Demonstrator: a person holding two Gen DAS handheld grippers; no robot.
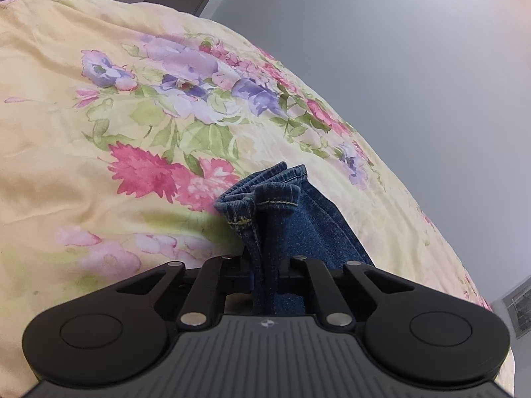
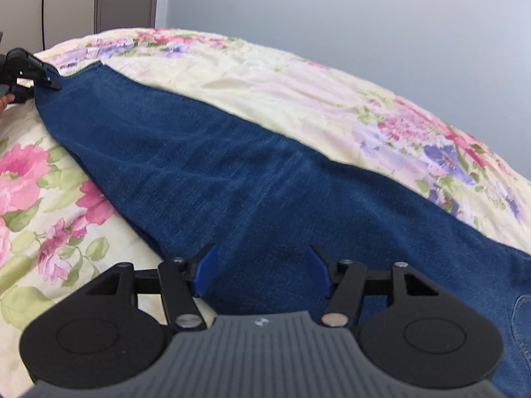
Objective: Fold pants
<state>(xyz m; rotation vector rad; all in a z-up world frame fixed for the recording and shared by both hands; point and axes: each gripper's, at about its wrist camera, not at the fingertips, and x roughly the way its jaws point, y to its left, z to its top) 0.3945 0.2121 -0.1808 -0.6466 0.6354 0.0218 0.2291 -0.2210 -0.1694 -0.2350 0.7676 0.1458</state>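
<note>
Blue denim pants [image 2: 212, 172] lie stretched across a floral bedspread [image 2: 298, 89]. In the left wrist view my left gripper [image 1: 265, 265] is shut on the bunched leg hems [image 1: 265, 195], which stick up between its fingers. The left gripper also shows far left in the right wrist view [image 2: 36, 73], pinching the leg end. My right gripper [image 2: 262, 272] is open, its blue-padded fingers [image 2: 202, 272] spread just above the wider upper part of the pants. A back pocket seam [image 2: 521, 315] shows at lower right.
The yellow floral bedspread [image 1: 116, 139] covers the bed in both views. A grey wall [image 1: 398, 66] lies beyond the bed. Wardrobe doors [image 2: 99, 0] stand at the far left behind it.
</note>
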